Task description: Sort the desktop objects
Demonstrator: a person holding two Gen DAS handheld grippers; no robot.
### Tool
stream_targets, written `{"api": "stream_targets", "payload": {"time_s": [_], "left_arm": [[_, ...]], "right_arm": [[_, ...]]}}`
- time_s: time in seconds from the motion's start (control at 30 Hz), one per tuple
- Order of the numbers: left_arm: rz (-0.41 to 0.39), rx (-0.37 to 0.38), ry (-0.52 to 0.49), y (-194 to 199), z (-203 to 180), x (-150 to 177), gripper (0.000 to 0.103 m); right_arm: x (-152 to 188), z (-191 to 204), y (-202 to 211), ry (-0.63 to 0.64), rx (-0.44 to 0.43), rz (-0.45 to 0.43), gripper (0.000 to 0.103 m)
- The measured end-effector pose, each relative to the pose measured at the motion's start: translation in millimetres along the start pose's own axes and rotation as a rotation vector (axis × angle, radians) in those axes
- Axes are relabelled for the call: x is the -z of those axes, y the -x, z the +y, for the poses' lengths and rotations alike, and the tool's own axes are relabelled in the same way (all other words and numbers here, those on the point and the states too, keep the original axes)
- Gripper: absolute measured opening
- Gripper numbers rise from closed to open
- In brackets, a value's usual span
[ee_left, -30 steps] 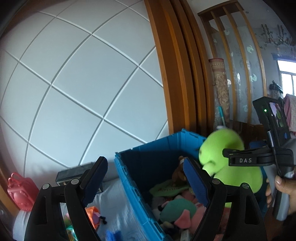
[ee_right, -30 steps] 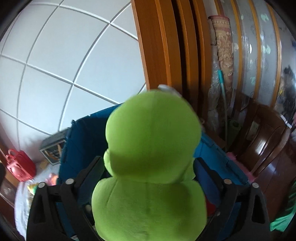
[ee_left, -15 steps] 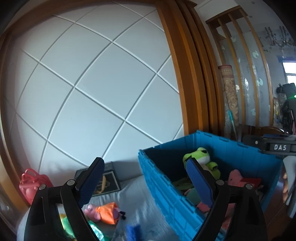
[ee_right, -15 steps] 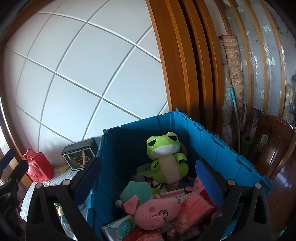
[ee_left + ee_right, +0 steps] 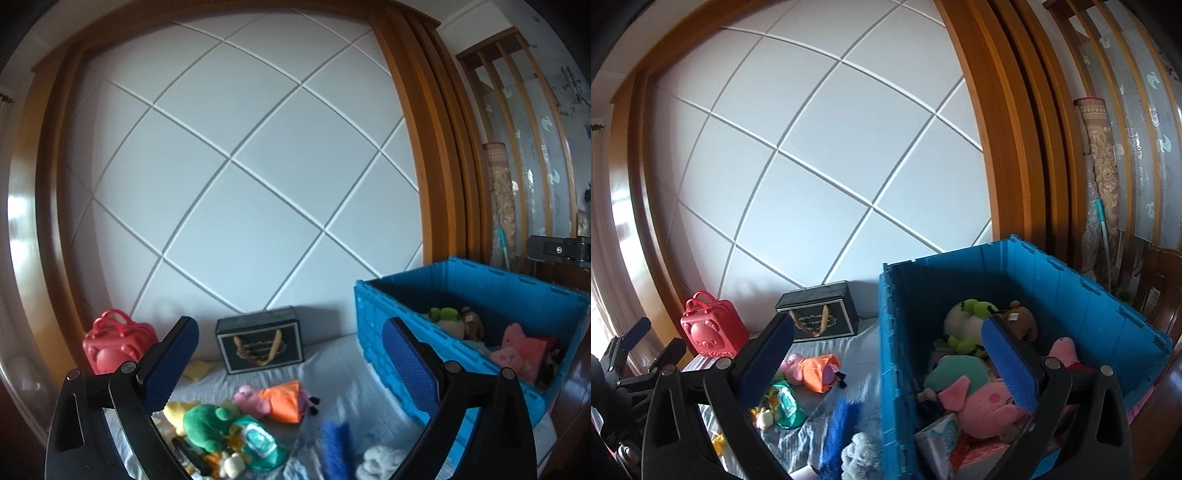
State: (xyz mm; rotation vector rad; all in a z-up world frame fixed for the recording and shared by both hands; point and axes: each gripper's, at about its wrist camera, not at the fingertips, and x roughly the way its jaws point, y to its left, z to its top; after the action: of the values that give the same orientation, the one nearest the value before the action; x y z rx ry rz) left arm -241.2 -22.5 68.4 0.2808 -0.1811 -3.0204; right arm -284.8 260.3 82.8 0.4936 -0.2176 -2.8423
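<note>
- Sorted so far, inside the blue crate (image 5: 1071,291) at the right end of the tabletop (image 5: 343,365): green frog plush (image 5: 967,317), brown bear (image 5: 1023,321), teal plush (image 5: 955,373), big pink pig plush (image 5: 982,402), a second pink pig (image 5: 1063,349) by the far wall, plus a packet or two at the near corner.
- Crate looking roughly half full; room left on top, judging by the bare walls above the pile.
- Left to sort, loose on the tabletop towards its left end: pink pig in orange dress (image 5: 277,398), dark green plush (image 5: 207,424), teal wipes pack (image 5: 258,443), blue brush-like item (image 5: 334,446), pale fluffy item (image 5: 380,458) near the front edge, small yellow bits.
- Against the back edge: black gift box (image 5: 260,343) and red toy case (image 5: 114,347); unclear whether these count.
- Left gripper (image 5: 291,365): spread wide, nothing between the pads, aimed over the loose toys.
- Right gripper (image 5: 886,360): spread wide too, holding nothing, straddling the crate's near-left wall.
- Judgement: past the midpoint, several picks remaining.
</note>
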Motion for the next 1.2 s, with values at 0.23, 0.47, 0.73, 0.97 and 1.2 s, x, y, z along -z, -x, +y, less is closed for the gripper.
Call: {"api": "stream_targets", "payload": {"time_s": [0.23,0.47,0.73,0.97,1.2], "left_arm": [[0.019,-0.017,-0.022,13,75,20,0.101],[0.05,0.013,-0.043,11,123,52,0.102],[0.086,0.02,-0.064,5,129,84,0.102],[0.178,0.063,-0.071,-9,100,126,0.102],[0.316,0.075,-0.102,-24,60,185,0.102]], "right_arm": [[35,85,-21,0.015,-0.037,0.062,0.103],[88,136,-34,0.019,0.023,0.128,0.103],[145,136,-58,0.015,0.1,0.251,0.103],[195,112,-88,0.009,0.146,0.366,0.103],[235,86,-107,-0.012,0.145,0.462,0.103]]}}
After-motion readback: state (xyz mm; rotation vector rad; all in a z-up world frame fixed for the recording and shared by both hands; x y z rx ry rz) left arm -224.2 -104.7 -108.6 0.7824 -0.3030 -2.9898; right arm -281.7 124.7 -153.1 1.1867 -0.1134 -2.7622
